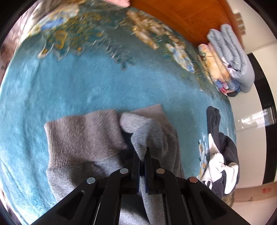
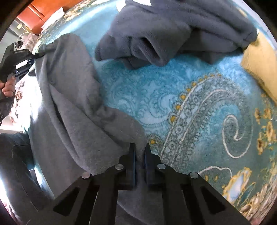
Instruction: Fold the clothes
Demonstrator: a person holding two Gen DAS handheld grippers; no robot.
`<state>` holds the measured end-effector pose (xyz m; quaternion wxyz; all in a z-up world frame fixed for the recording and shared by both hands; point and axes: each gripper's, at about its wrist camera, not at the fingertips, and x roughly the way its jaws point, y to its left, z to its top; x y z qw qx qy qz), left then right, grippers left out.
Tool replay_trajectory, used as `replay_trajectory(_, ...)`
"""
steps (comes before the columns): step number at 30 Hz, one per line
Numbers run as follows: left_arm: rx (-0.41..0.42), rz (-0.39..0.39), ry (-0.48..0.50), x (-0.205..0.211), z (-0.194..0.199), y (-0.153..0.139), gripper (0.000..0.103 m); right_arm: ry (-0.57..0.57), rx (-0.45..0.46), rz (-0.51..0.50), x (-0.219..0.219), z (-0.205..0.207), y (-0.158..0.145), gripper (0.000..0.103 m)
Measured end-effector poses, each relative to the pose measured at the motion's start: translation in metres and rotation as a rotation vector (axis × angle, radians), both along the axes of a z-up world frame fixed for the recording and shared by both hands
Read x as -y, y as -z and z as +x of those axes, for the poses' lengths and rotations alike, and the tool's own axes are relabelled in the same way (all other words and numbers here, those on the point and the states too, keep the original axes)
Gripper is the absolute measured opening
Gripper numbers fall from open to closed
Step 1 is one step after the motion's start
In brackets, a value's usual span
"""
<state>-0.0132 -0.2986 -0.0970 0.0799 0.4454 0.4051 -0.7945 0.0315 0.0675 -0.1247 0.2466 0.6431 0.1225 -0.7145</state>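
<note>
A grey fleece sweater (image 1: pixel 83 138) with a ribbed hem lies on the teal patterned blanket (image 1: pixel 86 77). My left gripper (image 1: pixel 142 155) is shut on a fold of the sweater. In the right wrist view the same grey sweater (image 2: pixel 72 112) hangs in a long drape, and my right gripper (image 2: pixel 139 148) is shut on its edge. The left gripper (image 2: pixel 37 54) shows at the far left of that view, pinching the sweater's other end.
A dark grey fleece garment (image 2: pixel 173 34) lies bunched ahead of the right gripper, beside a yellow cloth (image 2: pixel 261 64). A dark and white garment (image 1: pixel 219 155) lies at the blanket's right edge. Folded bedding (image 1: pixel 230 60) is stacked by an orange headboard (image 1: pixel 181 15).
</note>
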Motion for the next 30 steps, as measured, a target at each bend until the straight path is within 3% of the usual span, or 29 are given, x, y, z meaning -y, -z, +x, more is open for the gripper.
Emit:
replay_trajectory(6, -0.31, -0.039, 0.058, -0.011, 0.0, -0.066, 0.004, 0.114, -0.234, -0.115, -0.028, 0.006, -0.089, 0.007)
replay_trajectory(9, -0.404, -0.068, 0.095, -0.012, -0.013, -0.092, 0.004, 0.149, -0.373, -0.112, -0.043, -0.01, -0.13, 0.007)
replay_trajectory(10, -0.404, -0.112, 0.117, -0.015, -0.021, -0.097, 0.004, 0.161, -0.406, -0.107, -0.046, -0.016, -0.138, 0.007)
replay_trajectory(12, -0.362, -0.224, 0.162, -0.021, -0.038, -0.097, 0.008, 0.169, -0.43, -0.098, -0.042, -0.035, -0.139, 0.007)
replay_trajectory(14, -0.249, -0.297, 0.211, -0.028, -0.057, -0.075, 0.008, 0.175, -0.417, -0.086, -0.032, -0.057, -0.128, 0.007)
replay_trajectory(17, -0.006, -0.284, 0.264, -0.028, -0.076, -0.015, 0.008, 0.213, -0.284, -0.047, -0.019, -0.083, -0.073, 0.007)
replay_trajectory(19, 0.073, -0.285, 0.281, -0.027, -0.075, 0.01, 0.008, 0.22, -0.252, -0.03, -0.013, -0.084, -0.055, 0.007)
replay_trajectory(23, 0.107, -0.191, 0.234, -0.014, -0.069, 0.026, 0.012, 0.223, -0.245, -0.018, -0.009, -0.08, -0.05, 0.008)
replay_trajectory(25, 0.112, -0.163, 0.191, -0.007, -0.068, 0.022, 0.027, 0.228, -0.244, -0.023, -0.012, -0.08, -0.057, 0.009)
replay_trajectory(27, 0.11, -0.155, 0.153, -0.001, -0.064, 0.014, 0.048, 0.242, -0.251, -0.032, -0.028, -0.068, -0.076, 0.017)
replay_trajectory(30, 0.103, -0.131, 0.091, 0.001, -0.047, -0.006, 0.054, 0.293, -0.274, -0.085, -0.053, -0.056, -0.096, 0.03)
